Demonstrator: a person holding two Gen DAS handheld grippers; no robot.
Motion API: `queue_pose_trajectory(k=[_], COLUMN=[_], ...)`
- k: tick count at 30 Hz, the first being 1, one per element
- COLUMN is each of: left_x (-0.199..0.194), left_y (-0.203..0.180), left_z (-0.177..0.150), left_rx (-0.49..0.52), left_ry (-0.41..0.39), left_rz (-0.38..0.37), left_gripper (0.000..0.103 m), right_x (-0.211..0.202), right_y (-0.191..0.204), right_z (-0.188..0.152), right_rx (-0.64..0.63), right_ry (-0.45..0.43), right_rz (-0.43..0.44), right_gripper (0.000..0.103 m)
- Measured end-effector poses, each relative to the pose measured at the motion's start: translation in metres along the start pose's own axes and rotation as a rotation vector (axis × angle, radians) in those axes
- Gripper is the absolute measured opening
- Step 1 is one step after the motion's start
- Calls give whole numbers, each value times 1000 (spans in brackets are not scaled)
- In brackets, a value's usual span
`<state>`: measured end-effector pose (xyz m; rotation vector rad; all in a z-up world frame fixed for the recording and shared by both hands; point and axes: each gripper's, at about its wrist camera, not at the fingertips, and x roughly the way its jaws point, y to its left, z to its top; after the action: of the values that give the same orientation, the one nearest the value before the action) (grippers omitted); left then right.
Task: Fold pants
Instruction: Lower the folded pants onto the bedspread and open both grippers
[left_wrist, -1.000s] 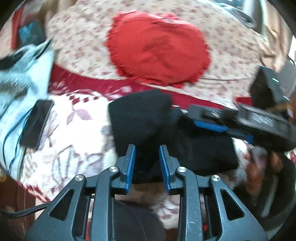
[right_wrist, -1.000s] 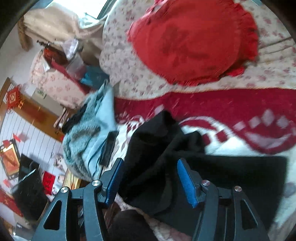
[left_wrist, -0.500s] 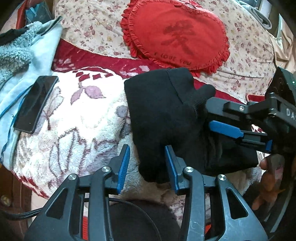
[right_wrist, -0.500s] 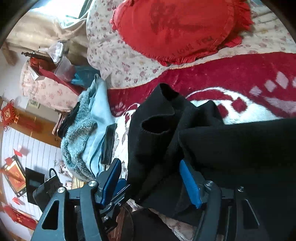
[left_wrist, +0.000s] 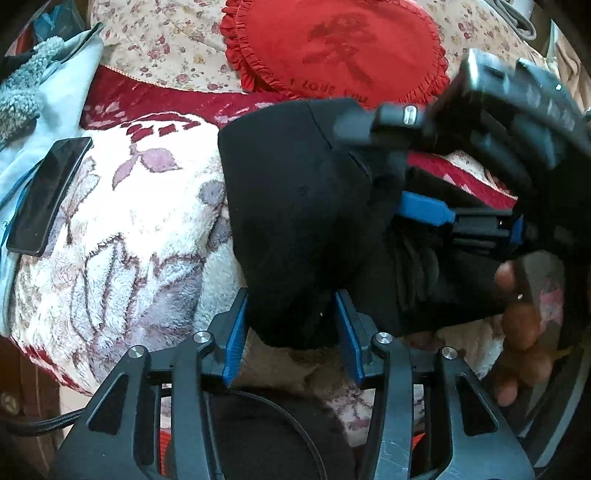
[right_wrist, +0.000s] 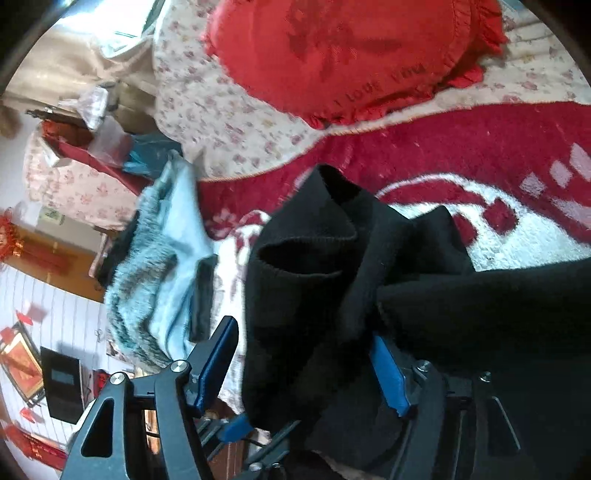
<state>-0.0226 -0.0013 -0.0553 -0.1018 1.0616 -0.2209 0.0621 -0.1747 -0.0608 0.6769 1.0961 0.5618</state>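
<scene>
The black pants (left_wrist: 295, 221) lie folded in a thick bundle on a white and red fleece blanket (left_wrist: 140, 236). My left gripper (left_wrist: 291, 325) is open, its blue fingers either side of the bundle's near edge. My right gripper (left_wrist: 417, 184) reaches in from the right over the bundle. In the right wrist view the pants (right_wrist: 332, 280) fill the space between the wide-open blue fingers of the right gripper (right_wrist: 306, 362), with a ribbed cuff standing up in front.
A red heart-shaped cushion (left_wrist: 340, 48) lies on a floral quilt (left_wrist: 166, 48) behind the pants. A black phone (left_wrist: 48, 192) rests on a light blue fleece garment (left_wrist: 55, 85) at the left. The bed edge runs along the lower left.
My left gripper has opened wider and moved in around the bundle's near edge. My right gripper has risen and come closer over the pants, staying open.
</scene>
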Motion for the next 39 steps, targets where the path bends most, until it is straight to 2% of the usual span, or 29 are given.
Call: queue_pose_trajectory(k=[2,6,7,8,9,11,14,17,19,22,24,26,28,30,31,33,34,37,39], left_x=[1,-3,-4,-5,-6,-9,-22,-39,-50,-62,-67,-65,-55,-47,-43,-36,-37,-38,-35], left_y=[-5,-11,-9,-6,-2,9,20,20,10,-12,-24,-29,-27,-27,-28,-31,-35,-48,-57], left_z=[-3,-7,-7,-8,-8,-7,-5,-2,-2,-6,-10,-10,-6,-2,1,10,12,21,28], left_rx=[17,41,38,28,11,-31,-66,-65,-36,23,65,83,59,24,13,22,32,60,81], left_ry=[-4,-6,0,14,26,41,21,-3,-20,-31,-36,-29,-13,9,17,8,-1,-22,-32], left_rz=[13,22,15,-5,-24,-53,-61,-102,-132,-182,-202,-191,-172,-164,-157,-127,-117,-104,-94], left_gripper=[44,44,44,44,44,44,44,44,46,46,46,46,46,46,46,46,46,46,46], right_x=[0,19,21,20,19,13,-6,-36,-60,-96,-119,-137,-142,-133,-132,-143,-149,-174,-189], right_y=[-1,4,6,7,7,4,2,13,20,16,3,-20,-42,-70,-80,-85,-85,-81,-78], right_z=[1,8,10,11,12,9,5,-4,-12,-21,-28,-32,-34,-39,-43,-50,-52,-55,-54], right_rx=[14,-9,-16,-29,-45,-62,-74,-135,-180,-191,-179,-123,-76,-9,18,31,26,-21,-40], right_ry=[-30,0,-6,-16,-17,-24,-52,-91,-130,-195,-230,-250,-249,-155,-133,-145,-149,-190,-228], right_rz=[18,-56,-68,-71,-52,-36,12,35,22,-17,-77,-130,-206,-287,-271,-203,-205,-310,-334], right_gripper=[72,70,57,38,36,21,18,18,17,17,17,17,19,32,35,41,45,45,45])
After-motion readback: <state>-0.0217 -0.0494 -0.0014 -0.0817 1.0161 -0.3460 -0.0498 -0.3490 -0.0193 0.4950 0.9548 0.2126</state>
